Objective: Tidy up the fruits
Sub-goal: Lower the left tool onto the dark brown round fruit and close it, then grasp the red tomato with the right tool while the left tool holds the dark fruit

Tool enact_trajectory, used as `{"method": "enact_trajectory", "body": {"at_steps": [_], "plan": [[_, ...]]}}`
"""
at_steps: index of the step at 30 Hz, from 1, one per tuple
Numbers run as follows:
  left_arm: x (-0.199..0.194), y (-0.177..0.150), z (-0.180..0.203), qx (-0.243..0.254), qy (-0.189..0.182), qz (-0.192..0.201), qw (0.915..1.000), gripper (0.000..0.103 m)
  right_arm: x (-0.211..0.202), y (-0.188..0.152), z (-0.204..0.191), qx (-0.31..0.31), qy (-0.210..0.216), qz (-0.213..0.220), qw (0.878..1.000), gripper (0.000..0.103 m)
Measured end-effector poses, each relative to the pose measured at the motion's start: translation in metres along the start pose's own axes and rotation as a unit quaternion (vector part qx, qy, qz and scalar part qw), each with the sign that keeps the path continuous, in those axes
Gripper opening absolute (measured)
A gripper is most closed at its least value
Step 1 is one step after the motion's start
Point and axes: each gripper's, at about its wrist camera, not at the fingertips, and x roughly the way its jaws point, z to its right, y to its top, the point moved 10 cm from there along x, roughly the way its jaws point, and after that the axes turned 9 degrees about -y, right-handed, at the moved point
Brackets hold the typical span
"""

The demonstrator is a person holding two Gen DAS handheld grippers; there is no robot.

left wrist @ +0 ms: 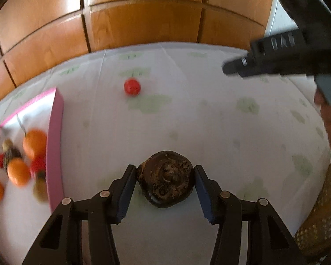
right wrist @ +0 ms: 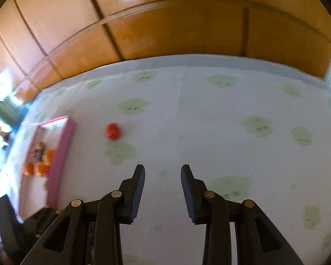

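Two tongs are showing in my feeds; my left tongs (left wrist: 165,180) are pinching a dark brown, rough-skinned round fruit (left wrist: 165,177) between their blue ribbed pads, low over the bench (left wrist: 209,121), whose white cloth is printed with pale green patches; I cannot tell whether the fruit is touching the cloth. To the left of it a pink-walled rectangular box (left wrist: 55,145) is sitting on the bench, and inside it several blurred orange round fruits (left wrist: 34,143) are lying among smaller red and brownish pieces that I am not able to make out clearly. One small red round fruit (left wrist: 132,86) is lying alone on the cloth, well beyond the held fruit and near the far edge of the bench, beside the box's far corner. My right tongs (right wrist: 162,170) are hanging spread apart over bare cloth with nothing between their pads; from their camera the red fruit (right wrist: 113,131) is sitting ahead and to the left, just right of the pink box (right wrist: 63,152). Behind the bench, glossy orange-brown wooden panels (right wrist: 176,28) are filling the background.
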Motion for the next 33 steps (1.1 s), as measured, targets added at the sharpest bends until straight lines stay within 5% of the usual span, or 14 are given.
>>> {"method": "enact_trajectory", "body": {"at_steps": [10, 21, 24, 33], "plan": [[-0.003, -0.007, -0.001, 0.009, -0.011, 0.025, 0.9996, 0.053, 0.026, 0.022, -0.073, -0.059, 0.059, -0.016, 0.996, 0.034], [-0.005, -0.011, -0.002, 0.006, -0.022, 0.038, 0.9990, 0.054, 0.086, 0.045, -0.108, -0.113, 0.015, -0.049, 0.992, 0.034], [-0.005, -0.011, -0.002, 0.006, -0.023, 0.040, 0.9989, 0.054, 0.098, 0.042, -0.107, -0.128, -0.003, -0.061, 0.990, 0.026], [-0.008, -0.012, -0.003, 0.007, -0.025, 0.041, 0.9988, 0.054, 0.069, 0.023, -0.088, -0.162, -0.027, -0.051, 0.985, 0.025]]}}
